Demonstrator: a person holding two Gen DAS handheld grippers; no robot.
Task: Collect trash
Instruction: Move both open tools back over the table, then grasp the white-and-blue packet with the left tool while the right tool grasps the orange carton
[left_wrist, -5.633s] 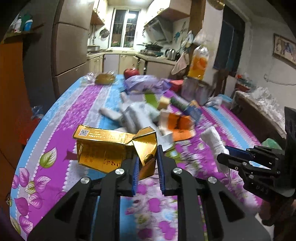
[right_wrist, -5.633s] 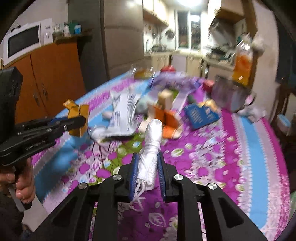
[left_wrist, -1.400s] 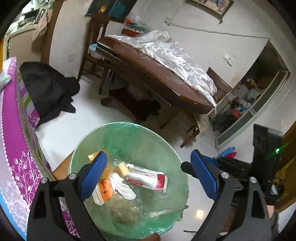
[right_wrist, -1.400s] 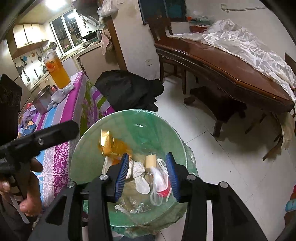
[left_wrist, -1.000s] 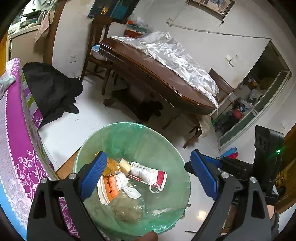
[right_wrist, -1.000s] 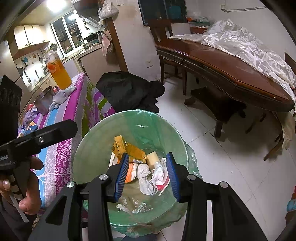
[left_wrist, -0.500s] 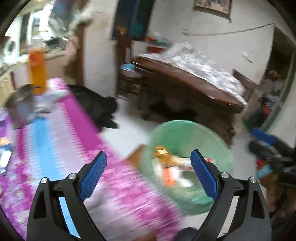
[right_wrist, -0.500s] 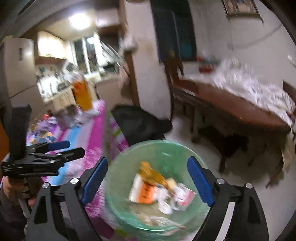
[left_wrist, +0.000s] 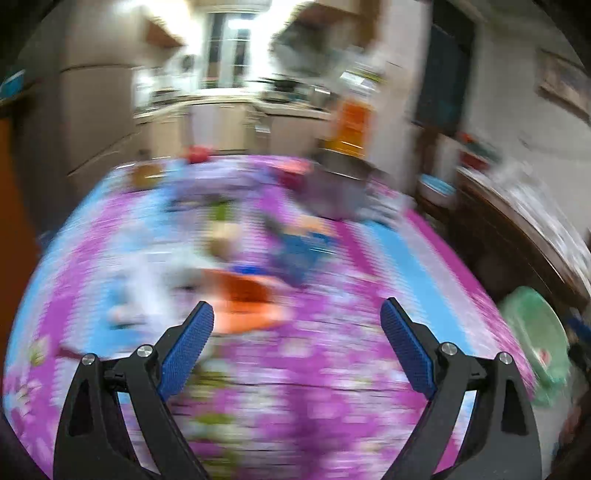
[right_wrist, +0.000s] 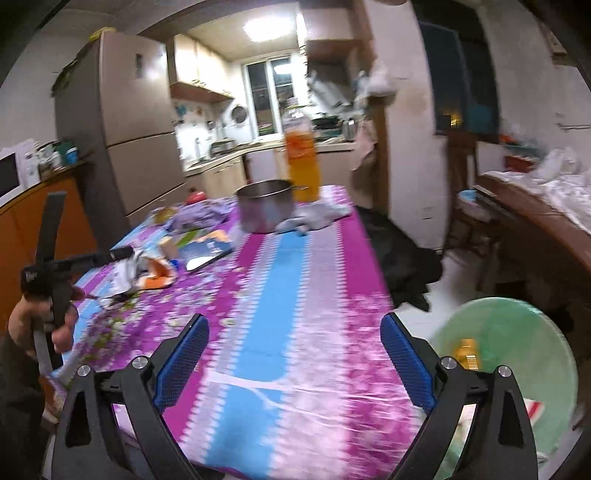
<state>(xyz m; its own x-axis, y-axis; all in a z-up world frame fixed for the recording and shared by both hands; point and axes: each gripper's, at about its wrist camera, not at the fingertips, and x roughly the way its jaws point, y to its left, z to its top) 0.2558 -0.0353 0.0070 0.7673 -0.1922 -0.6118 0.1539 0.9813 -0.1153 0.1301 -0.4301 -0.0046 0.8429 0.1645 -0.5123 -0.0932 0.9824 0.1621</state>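
Both wrist views face the table with its purple and blue cloth (right_wrist: 273, 295). A pile of trash lies at the table's left: an orange wrapper (right_wrist: 157, 275) (left_wrist: 243, 295), a blue packet (right_wrist: 207, 251) (left_wrist: 299, 251) and white wrappers. My left gripper (left_wrist: 297, 332) is open and empty above the blurred cloth; in the right wrist view a hand (right_wrist: 37, 325) holds it (right_wrist: 118, 254) over the pile. My right gripper (right_wrist: 295, 343) has its jaws opening wide, nothing between them. The green-lined bin (right_wrist: 517, 332) (left_wrist: 532, 332) stands on the floor at the right, a gold box (right_wrist: 467, 354) inside.
A steel pot (right_wrist: 264, 210) and a tall orange drink bottle (right_wrist: 303, 162) stand at the table's far end beside a grey cloth (right_wrist: 317, 218). A dark garment (right_wrist: 402, 266) lies on the floor. A brown table with white sheeting (right_wrist: 535, 206) stands at the right.
Both grippers swung away from above the bin and now face the table. The right jaws went from narrow to wide. The left jaws stayed wide.
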